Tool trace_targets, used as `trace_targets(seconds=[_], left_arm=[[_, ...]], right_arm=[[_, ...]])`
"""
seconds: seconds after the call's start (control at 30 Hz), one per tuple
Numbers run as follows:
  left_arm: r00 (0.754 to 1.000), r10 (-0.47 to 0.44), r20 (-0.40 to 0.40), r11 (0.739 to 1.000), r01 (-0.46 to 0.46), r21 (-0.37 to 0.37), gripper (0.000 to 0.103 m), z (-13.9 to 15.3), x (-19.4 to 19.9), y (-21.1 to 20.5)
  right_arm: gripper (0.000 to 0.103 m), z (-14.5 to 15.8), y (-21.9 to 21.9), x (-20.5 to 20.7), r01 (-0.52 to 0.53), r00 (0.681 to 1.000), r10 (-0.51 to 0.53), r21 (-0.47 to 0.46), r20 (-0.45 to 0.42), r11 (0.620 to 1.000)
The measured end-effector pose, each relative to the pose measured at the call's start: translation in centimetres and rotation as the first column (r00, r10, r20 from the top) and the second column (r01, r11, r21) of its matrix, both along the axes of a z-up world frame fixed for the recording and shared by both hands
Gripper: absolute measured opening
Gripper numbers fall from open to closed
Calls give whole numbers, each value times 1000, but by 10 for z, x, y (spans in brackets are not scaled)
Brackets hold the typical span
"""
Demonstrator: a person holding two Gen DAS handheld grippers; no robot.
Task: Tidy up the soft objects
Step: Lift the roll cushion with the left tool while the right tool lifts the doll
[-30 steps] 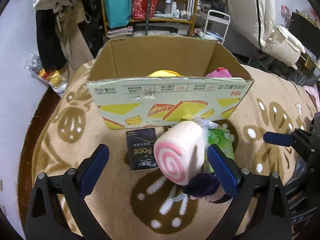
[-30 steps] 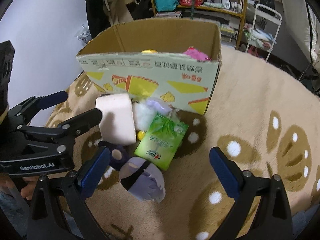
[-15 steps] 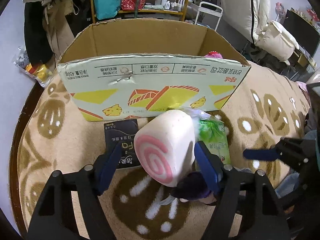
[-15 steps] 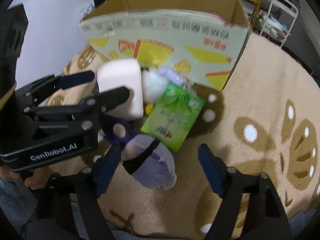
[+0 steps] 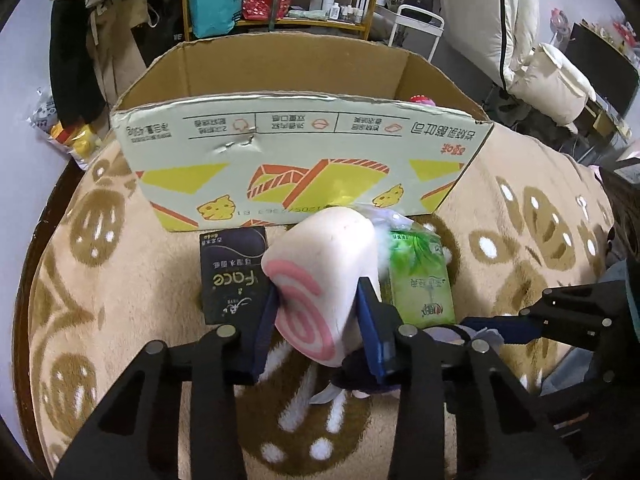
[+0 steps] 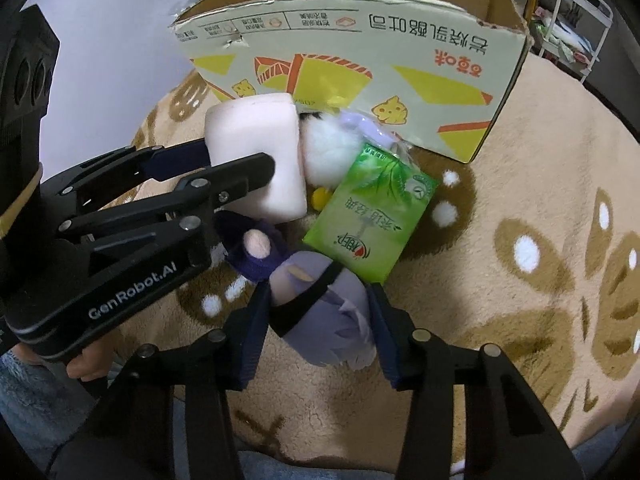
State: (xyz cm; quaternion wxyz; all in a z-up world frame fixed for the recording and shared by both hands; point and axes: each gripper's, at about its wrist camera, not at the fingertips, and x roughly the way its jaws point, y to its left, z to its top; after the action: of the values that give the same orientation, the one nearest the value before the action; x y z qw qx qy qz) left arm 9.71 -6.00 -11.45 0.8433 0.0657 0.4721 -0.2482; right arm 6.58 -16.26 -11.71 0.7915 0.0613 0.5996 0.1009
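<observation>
Now both hand-held grippers on toys.

Cardboard box (image 5: pixel 304 160) contents mostly hidden behind near wall beyond fingers; white fluffy toy (image 6: pixel 326 152) half-covered; purple plush doll (image 6: pixel 320 320) face unseen.

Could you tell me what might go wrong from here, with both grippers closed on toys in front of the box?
The left gripper squeezes the swirl cushion only near its end, so it may slip. The purple doll in the right gripper lies against the green tissue pack and could drag it.
</observation>
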Motion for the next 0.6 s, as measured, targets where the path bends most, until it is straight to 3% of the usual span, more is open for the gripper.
trace_targets(seconds=[0.33, 0.6], left_arm=[[996, 57, 68, 998, -56, -5, 38, 24, -20, 13], [979, 141, 151, 990, -141, -7, 37, 47, -29, 30]], right_arm=[[51, 19, -2, -13, -12, 999, 11, 24, 47, 1000], [50, 40, -16, -22, 12, 992, -13, 4, 122, 1000]])
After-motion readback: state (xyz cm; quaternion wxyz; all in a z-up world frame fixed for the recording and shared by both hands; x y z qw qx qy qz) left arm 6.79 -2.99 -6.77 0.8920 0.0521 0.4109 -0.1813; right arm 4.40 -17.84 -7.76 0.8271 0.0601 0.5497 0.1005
